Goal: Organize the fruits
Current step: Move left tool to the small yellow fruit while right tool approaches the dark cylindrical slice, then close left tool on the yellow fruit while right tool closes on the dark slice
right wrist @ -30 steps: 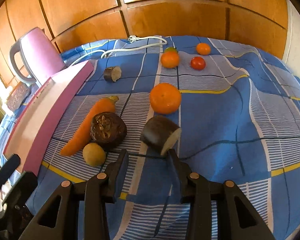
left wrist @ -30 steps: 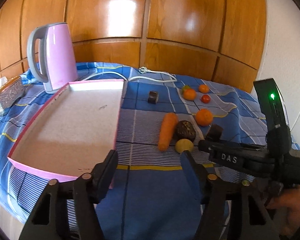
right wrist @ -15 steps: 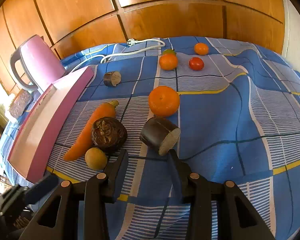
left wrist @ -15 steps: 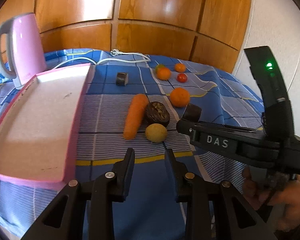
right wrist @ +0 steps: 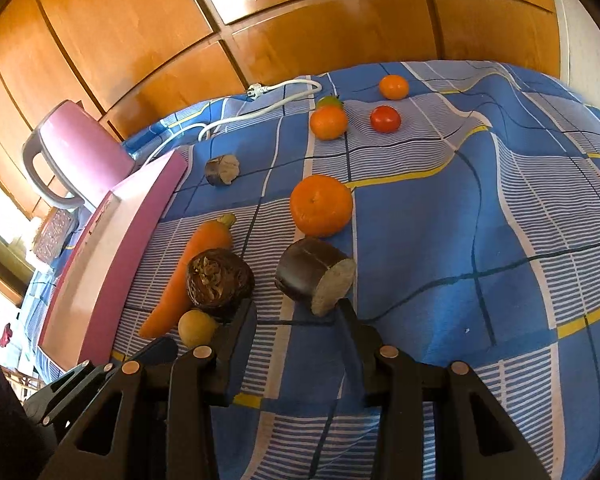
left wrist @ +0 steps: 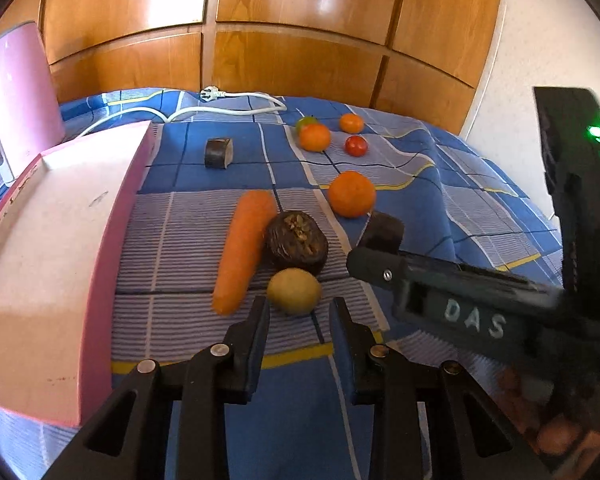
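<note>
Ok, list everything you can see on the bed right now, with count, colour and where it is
Tray: one, pink rim, left side.
Kettle: one, pink, behind the tray.
Power cord: one, white, far edge of the cloth.
Carrot: one, orange, beside the tray.
Dark round fruit: one, brown, touching the carrot.
Small yellow fruit: one, just ahead of the left gripper.
Cut dark pieces: two, one mid-cloth, one farther back.
Oranges: three, one mid-cloth, two at the back.
Tomato: one, red, at the back.
Checked cloth: one, blue.
Left gripper: open.
Right gripper: open.
</note>
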`<state>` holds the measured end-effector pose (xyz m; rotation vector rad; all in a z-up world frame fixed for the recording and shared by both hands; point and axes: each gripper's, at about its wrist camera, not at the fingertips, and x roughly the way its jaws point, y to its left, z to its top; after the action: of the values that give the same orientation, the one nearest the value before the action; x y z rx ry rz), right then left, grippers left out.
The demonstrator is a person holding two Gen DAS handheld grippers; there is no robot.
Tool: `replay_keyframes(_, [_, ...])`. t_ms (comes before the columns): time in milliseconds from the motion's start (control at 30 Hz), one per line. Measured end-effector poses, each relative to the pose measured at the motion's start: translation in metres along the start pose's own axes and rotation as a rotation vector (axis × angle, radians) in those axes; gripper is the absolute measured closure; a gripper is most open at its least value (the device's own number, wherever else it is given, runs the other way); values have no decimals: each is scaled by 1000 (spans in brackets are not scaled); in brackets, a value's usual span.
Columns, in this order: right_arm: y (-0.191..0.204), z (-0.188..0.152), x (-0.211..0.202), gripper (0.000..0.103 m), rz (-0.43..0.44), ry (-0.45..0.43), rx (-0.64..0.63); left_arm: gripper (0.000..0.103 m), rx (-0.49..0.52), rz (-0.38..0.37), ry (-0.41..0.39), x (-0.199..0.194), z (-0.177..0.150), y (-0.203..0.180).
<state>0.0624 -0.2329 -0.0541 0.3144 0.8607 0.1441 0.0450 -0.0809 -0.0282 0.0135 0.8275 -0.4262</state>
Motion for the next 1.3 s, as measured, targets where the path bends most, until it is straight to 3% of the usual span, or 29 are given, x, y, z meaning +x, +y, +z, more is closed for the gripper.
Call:
replay_keyframes(567, [5,-1,6,68,-34,3,-46,76,53,64,-45,10,-5,-8])
replay_keyframes(933, [-1,-1,4,68,9,-14,15,76,-1,73,-44,4,-9,1])
replay_keyframes(1300, [8,2,1,66,-116,-56,-54,76,-30,83,-44,-4,-13,8])
